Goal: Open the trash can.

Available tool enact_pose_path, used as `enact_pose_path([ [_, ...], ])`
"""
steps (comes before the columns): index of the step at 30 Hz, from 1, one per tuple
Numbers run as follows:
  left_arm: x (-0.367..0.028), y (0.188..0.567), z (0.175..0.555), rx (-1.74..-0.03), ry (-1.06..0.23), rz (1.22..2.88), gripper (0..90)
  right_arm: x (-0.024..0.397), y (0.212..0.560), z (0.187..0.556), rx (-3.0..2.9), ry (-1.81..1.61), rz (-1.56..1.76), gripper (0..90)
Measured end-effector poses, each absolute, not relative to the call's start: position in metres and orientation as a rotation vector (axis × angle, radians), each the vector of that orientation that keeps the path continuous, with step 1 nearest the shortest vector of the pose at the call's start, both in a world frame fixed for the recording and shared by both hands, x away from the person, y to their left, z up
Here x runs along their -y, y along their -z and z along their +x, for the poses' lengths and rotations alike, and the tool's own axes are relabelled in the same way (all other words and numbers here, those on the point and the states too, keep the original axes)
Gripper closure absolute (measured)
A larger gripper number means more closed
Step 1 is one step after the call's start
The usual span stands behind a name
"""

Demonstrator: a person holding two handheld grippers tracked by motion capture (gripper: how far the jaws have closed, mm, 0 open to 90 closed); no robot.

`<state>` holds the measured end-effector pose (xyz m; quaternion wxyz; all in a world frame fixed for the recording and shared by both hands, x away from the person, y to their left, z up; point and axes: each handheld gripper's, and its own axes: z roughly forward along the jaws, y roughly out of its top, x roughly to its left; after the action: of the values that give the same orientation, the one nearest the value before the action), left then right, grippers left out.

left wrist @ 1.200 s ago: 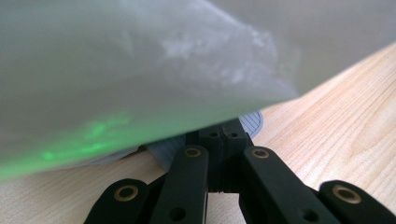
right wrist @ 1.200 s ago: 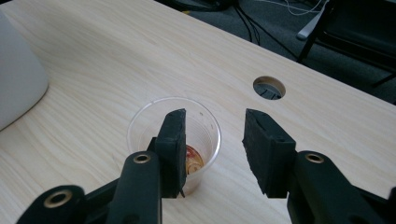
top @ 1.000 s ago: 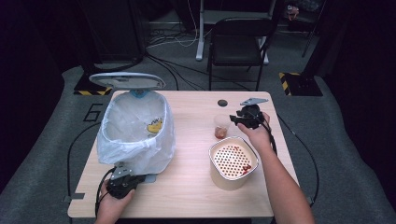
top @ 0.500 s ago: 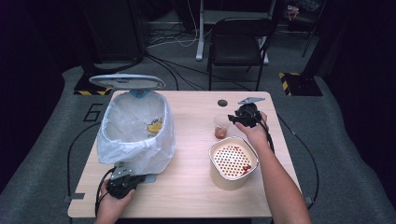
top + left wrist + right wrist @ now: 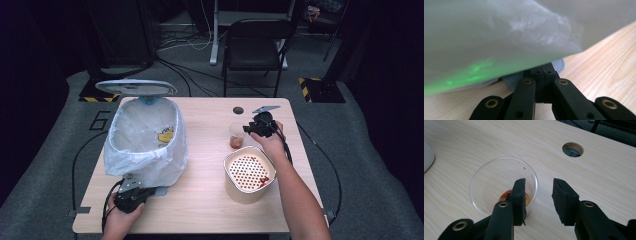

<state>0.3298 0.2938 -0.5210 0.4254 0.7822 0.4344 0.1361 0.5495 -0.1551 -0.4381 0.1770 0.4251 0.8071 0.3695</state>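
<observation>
Step in hand, as I read it: picking up the clear plastic cup [image 5: 503, 187] to empty or move it. The cup stands upright on the bench [image 5: 210, 125], roughly 1 o'clock from bench centre, just past the white perforated container [image 5: 249, 172] and short of the round cable hole [image 5: 238, 110]. It holds a little red-orange residue at the bottom.

Right gripper [image 5: 539, 200]: jaws part open and just been closing. One jaw is inside the cup and the other outside, so the near wall sits between them. There is a visible gap at the outer jaw, so no grip yet. In the high view the right gripper [image 5: 261, 125] sits at 3 o'clock of the cup.

Left gripper [image 5: 131, 195]: at 7 o'clock on the bench, against the foot of the bin [image 5: 145, 107] with its white bag liner [image 5: 499, 37]. Jaws fully closed. The tips seem to sit at a grey ribbed edge under the liner [image 5: 559, 65], but I cannot tell if they pinch it. Probably steadying the bin. A yellow scrap [image 5: 166, 135] lies inside the bin.

Next move calls for closing the right jaws on the cup wall gently, since thin plastic may buckle. Then lift level so the residue doesn't spill, and likely carry toward the bin at 9 o'clock.
</observation>
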Motion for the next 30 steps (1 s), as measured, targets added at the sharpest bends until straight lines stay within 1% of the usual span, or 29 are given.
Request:
enact_pose_path([
  [2,-0.293,0.521,0.329,-1.113,-0.346,1.939,90.0,0.156,0.439,0.549,-2.293,-1.061,1.202,66.5],
  [7,-0.292,0.521,0.329,-1.107,-0.351,1.944,90.0,0.155,0.441,0.548,-2.331,-1.044,1.204,71.9],
  [13,-0.293,0.521,0.329,-1.088,-0.350,1.960,90.0,0.154,0.442,0.548,-2.351,-1.035,1.203,81.9],
  [22,-0.293,0.521,0.329,-1.093,-0.349,1.957,90.0,0.158,0.440,0.547,-2.356,-1.032,1.234,84.6],
  [25,-0.292,0.521,0.328,-1.114,-0.358,1.946,90.0,0.164,0.439,0.546,-2.342,-1.034,1.265,85.2],
  [26,-0.293,0.521,0.330,-1.079,-0.352,1.967,90.0,0.168,0.438,0.545,-2.334,-1.040,1.272,85.3],
  [30,-0.293,0.521,0.329,-1.084,-0.353,1.962,90.0,0.178,0.437,0.541,-2.328,-1.027,1.295,85.6],
])
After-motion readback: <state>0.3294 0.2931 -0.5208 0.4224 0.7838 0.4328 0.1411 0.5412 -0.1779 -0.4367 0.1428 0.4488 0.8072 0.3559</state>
